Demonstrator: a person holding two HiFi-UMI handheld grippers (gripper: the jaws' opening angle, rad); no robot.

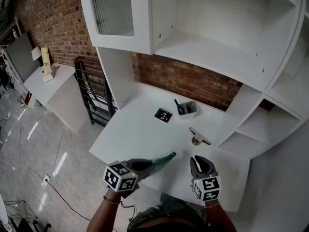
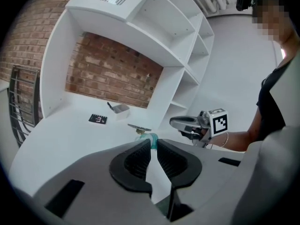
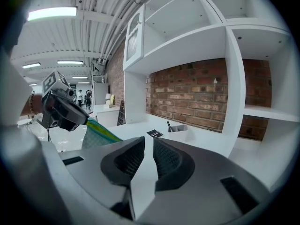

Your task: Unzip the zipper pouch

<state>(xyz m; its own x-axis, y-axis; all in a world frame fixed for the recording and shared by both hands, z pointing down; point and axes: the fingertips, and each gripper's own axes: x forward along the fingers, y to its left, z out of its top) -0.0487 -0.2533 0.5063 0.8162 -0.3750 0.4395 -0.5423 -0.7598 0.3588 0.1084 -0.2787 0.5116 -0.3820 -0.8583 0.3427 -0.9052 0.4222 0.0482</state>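
Head view: the zipper pouch (image 1: 161, 161) is held up off the tabletop (image 1: 135, 134) by one end. It juts out ahead of the left tool (image 2: 153, 144) and sideways toward the right tool (image 3: 149, 142). Whether the zipper has been drawn open cannot be made out in any view, as the slider is too small to be told apart. Since only one end is gripped and the slider is not held, the unzipping is judged to be either not yet started or not being worked at this instant.

The left tool's jaws are pressed almost together, pinching the teal edge of the pouch at their tips. The right tool's jaws are parted by a narrow gap, through which only the tabletop is seen. Nothing is held or touched by it, and the pouch hangs well off to its left.
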